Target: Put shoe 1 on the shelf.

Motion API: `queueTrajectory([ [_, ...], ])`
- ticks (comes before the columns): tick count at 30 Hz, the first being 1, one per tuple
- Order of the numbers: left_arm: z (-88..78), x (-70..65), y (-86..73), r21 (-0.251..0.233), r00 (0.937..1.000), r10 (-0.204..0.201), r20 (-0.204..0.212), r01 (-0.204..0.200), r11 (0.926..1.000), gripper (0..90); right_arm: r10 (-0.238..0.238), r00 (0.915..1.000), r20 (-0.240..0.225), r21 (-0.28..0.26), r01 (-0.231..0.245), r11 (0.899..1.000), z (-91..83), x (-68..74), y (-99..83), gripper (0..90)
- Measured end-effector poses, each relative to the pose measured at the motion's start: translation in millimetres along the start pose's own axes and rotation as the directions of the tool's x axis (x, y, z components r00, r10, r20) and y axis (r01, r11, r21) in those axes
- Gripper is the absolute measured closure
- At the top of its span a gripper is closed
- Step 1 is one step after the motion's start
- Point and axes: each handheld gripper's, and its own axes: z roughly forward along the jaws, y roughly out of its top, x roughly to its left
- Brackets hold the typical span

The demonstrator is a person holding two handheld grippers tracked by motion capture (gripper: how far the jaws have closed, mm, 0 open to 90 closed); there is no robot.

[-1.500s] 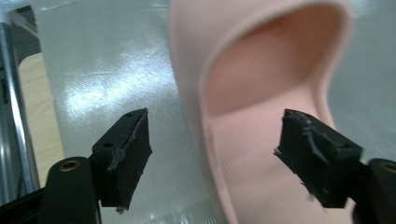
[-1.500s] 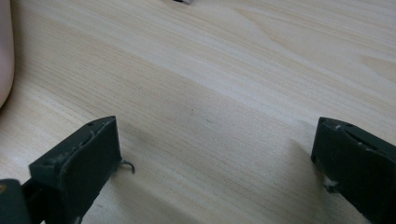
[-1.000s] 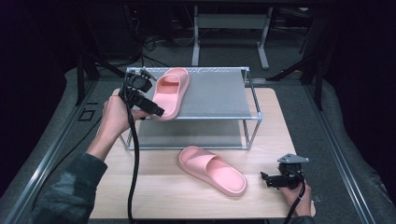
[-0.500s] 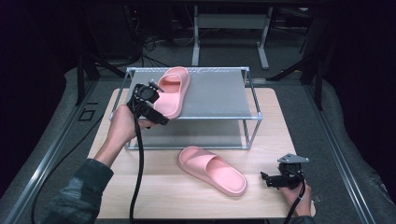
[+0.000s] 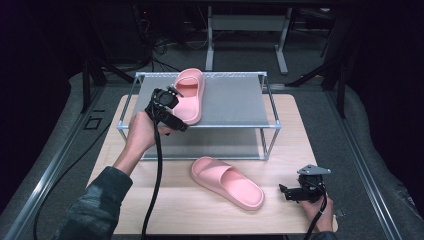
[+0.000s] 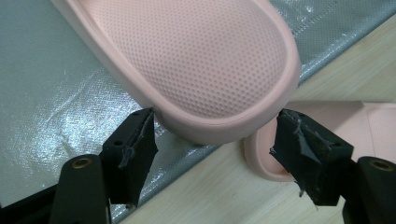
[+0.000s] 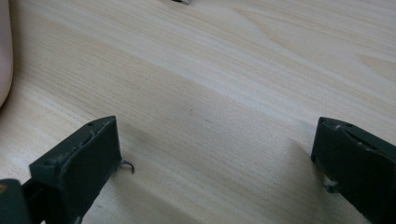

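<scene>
While the left tool [image 5: 168, 107] hovers at the rack's [image 5: 131, 102] front left, its jaws stand apart on either side of the heel of the pink slipper on the rack [image 6: 196, 70], not gripping it. Lower down, a second pink slipper [image 5: 227, 181] lies on the wooden counter [image 5: 290, 130] before the rack. Near the counter's right front corner, the right tool [image 5: 295, 191] rests low, jaws wide apart around bare wood.

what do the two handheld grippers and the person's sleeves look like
Both are black. The left gripper trails a thick black cable; its worn, ragged pads sit on arms with brass-coloured screws. The right gripper carries a grey three-cornered plate on top and a thinner black cable. The left sleeve is dark mottled grey-green.
</scene>
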Motion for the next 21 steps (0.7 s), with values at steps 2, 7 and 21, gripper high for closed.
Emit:
queueTrajectory([
  [2, -2.3, -0.2, -1.3, 0.000, 1.0000, 0.004, 0.009, -0.004, 1.0000, 25.7, 0.000, 1.0000, 0.000, -0.001, 0.000, 1.000, 0.0, 0.0, 0.0, 0.8],
  [7, -13.8, -3.3, -7.6, -0.017, 0.9997, 0.020, 0.016, -0.019, 0.9997, 20.1, 0.000, 1.0000, 0.000, -0.001, 0.000, 1.000, 0.0, 0.0, 0.0, 0.9],
  [21, -23.1, -3.0, -53.7, -0.023, 0.9988, 0.021, 0.045, -0.020, 0.9995, 14.4, -0.001, 1.0000, 0.001, 0.000, 0.001, 1.000, 0.0, 0.0, 0.0, 0.9],
])
